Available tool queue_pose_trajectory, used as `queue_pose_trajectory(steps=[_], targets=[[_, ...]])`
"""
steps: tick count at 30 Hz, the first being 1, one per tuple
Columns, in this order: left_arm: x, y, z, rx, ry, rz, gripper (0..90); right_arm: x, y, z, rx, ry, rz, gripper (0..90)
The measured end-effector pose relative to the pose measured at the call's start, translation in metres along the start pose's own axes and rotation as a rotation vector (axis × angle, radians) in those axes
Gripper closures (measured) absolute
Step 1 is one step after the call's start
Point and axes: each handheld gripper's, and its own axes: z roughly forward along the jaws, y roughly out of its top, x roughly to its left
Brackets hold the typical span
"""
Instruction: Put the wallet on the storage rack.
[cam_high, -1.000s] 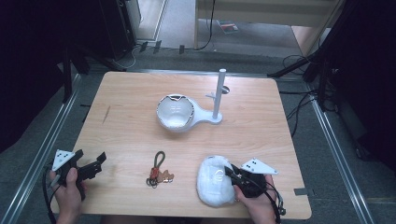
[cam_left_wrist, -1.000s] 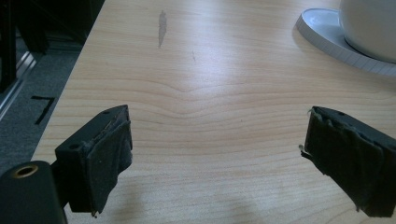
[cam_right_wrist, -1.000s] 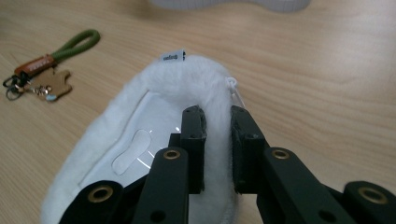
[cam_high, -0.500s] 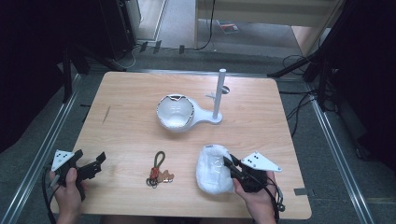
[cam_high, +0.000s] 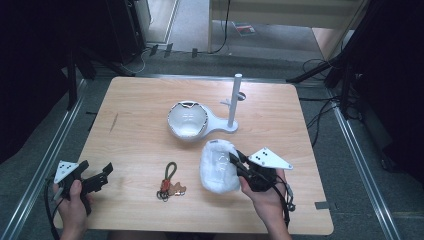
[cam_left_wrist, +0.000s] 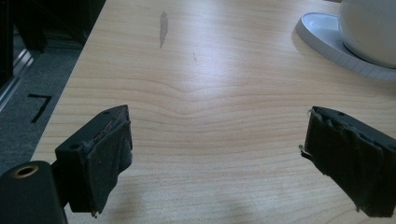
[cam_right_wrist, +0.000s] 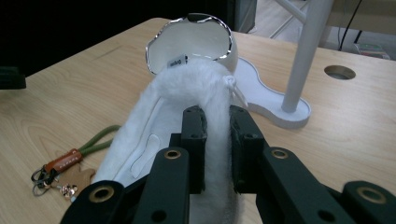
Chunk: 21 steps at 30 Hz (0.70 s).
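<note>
Right gripper (cam_high: 235, 161) angled toward table centre, clamped on fluffy white pouch (cam_high: 218, 167), left gripper (cam_high: 106, 171) resting, jaws apart.

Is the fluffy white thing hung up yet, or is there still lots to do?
Not hung up yet. Done: the right gripper has pinched the fluffy white pouch by its edge. In hand: the pouch is being held up, tilted toward the white stand. Left: probably carrying it to the stand's pole or to the white bowl-shaped holder. The left gripper waits open, and the keychain lies untouched on the table.
</note>
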Motion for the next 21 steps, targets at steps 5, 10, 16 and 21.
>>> queue_pose_trajectory(steps=[5, 10, 16, 21], targets=[[0.0, 0.0, 0.0, 0.001, -0.002, 0.0, 8.0, 0.003, 0.011, 0.007, -0.014, 0.01, -0.008, 79.0], [0.0, 0.0, 0.0, -0.003, -0.006, -0.002, 8.0, 0.004, 0.02, 0.013, -0.034, 0.014, -0.009, 78.8], [0.001, 0.0, 0.0, 0.0, -0.011, -0.008, 8.0, 0.008, 0.033, 0.025, -0.043, 0.028, -0.036, 78.6], [0.002, 0.0, 0.0, -0.001, -0.014, -0.009, 8.0, 0.01, 0.043, 0.03, -0.059, 0.032, -0.045, 78.6]])
